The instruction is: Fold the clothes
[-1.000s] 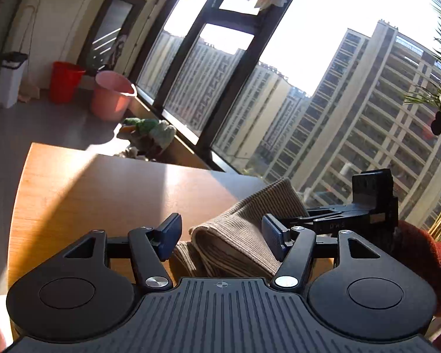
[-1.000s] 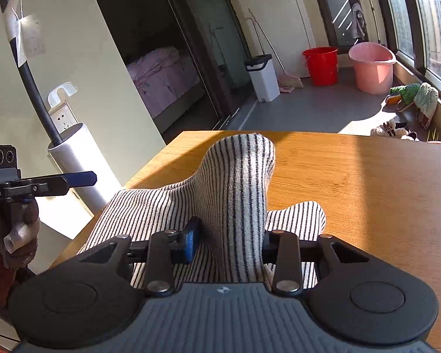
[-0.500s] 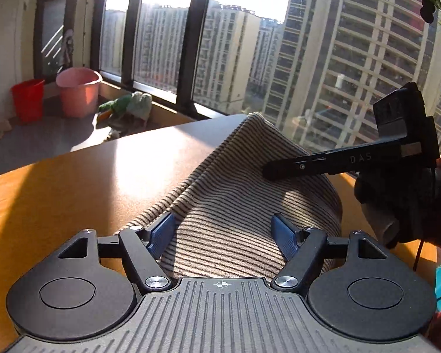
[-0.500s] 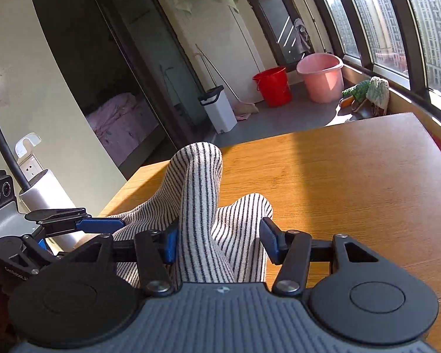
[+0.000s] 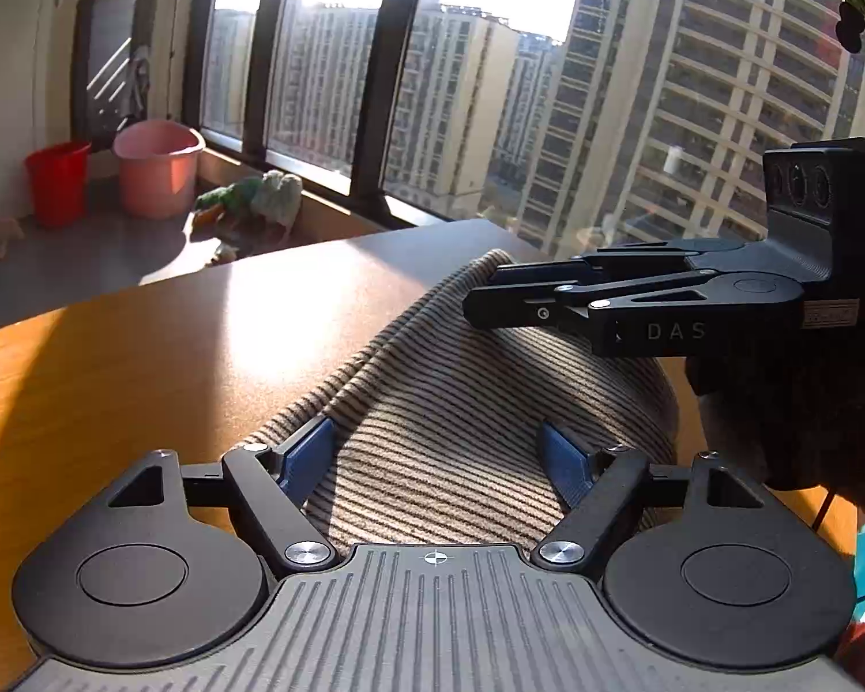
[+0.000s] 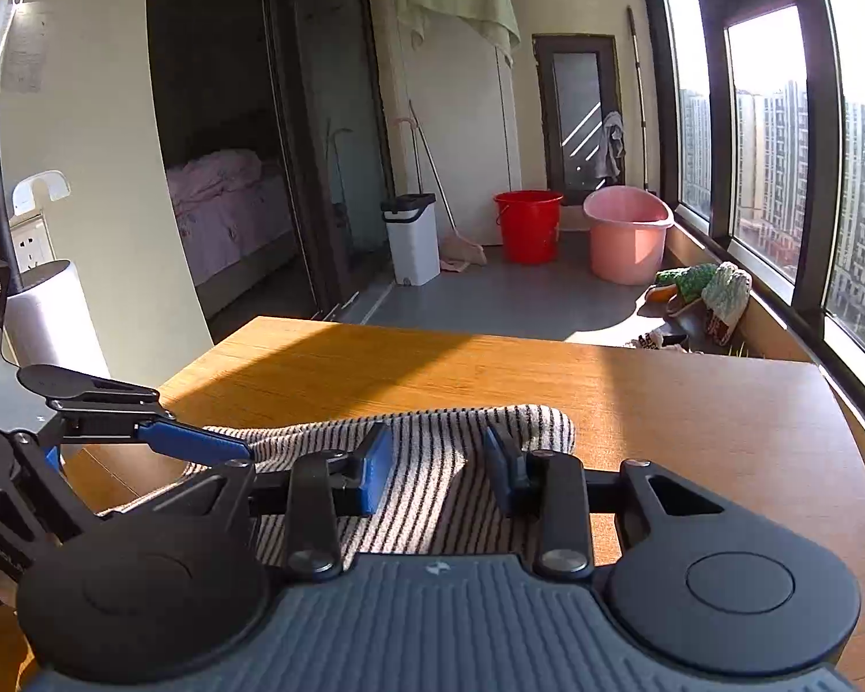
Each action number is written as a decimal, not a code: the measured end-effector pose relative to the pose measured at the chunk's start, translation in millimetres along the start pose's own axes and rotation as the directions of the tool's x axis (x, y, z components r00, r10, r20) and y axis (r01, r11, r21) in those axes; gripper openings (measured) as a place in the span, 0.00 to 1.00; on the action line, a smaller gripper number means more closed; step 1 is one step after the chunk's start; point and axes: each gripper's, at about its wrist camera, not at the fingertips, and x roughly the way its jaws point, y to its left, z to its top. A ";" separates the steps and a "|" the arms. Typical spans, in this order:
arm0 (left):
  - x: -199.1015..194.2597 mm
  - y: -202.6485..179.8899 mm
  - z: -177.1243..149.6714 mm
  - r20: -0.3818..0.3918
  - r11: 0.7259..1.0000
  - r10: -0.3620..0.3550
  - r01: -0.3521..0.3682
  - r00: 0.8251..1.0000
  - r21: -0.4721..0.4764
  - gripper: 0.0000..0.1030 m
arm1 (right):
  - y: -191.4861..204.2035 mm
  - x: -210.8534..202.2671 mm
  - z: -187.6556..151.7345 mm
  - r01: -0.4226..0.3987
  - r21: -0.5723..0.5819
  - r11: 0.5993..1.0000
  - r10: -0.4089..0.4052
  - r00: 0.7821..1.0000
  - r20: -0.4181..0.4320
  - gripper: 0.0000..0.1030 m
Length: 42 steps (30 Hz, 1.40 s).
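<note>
striped garment (image 6: 432, 496) now flat on wooden table (image 6: 692, 403), raised fold dropped since 0.5 s ago | R gripper (image 6: 438, 464) jaws wide, released | L gripper (image 5: 441, 452) wide, nothing held | fold laid; prob smooth next

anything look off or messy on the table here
Nothing stands out. The striped garment lies folded on the wooden table, with both grippers open over it.
</note>
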 end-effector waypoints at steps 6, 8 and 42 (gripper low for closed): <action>-14.3 5.1 17.3 0.052 1.000 -0.018 0.018 0.998 0.002 0.86 | -14.6 -16.8 -17.8 -0.010 0.081 0.997 0.008 1.000 0.027 0.35; -4.4 6.4 21.3 0.038 1.000 0.024 -0.025 0.999 0.019 0.86 | -13.2 -34.1 -16.8 0.003 0.099 0.995 -0.005 1.000 0.024 0.39; -20.8 28.5 -52.9 0.063 0.852 -0.422 0.420 0.904 -0.313 0.92 | -11.5 72.8 34.5 -0.039 0.223 0.974 0.083 0.977 -0.194 0.69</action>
